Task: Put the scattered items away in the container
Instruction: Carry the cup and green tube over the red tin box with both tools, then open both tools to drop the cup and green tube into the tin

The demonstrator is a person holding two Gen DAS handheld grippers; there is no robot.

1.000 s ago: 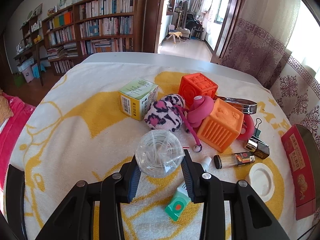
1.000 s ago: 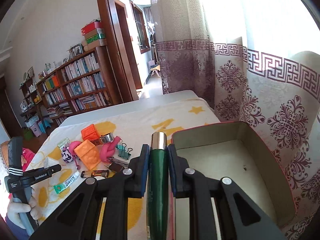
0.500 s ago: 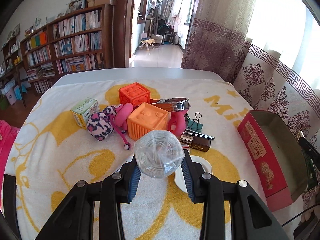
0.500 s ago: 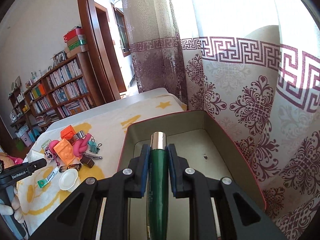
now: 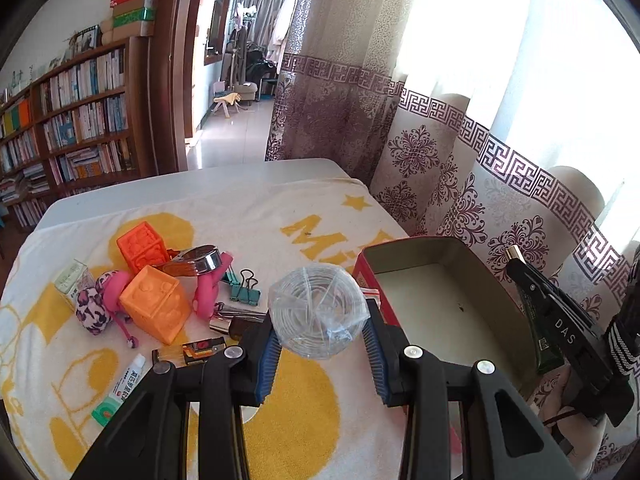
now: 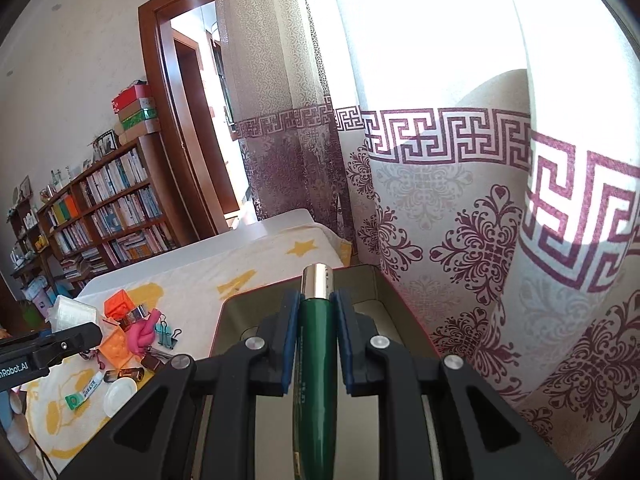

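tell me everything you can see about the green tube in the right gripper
The green tube is slim, glossy dark green plastic with a shiny metallic cap at its far end. The right gripper is shut on it just below the cap. It points forward along the fingers, over the open tin, touching only the pads.

The container [image 5: 362,264] is red outside, the tube [image 6: 316,364] dark green with a gold cap, the cloth [image 5: 248,216] cream with yellow motifs.

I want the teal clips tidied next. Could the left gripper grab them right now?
Probably not yet: the left gripper is already shut on the clear bag of wire, though nothing covers the clips.
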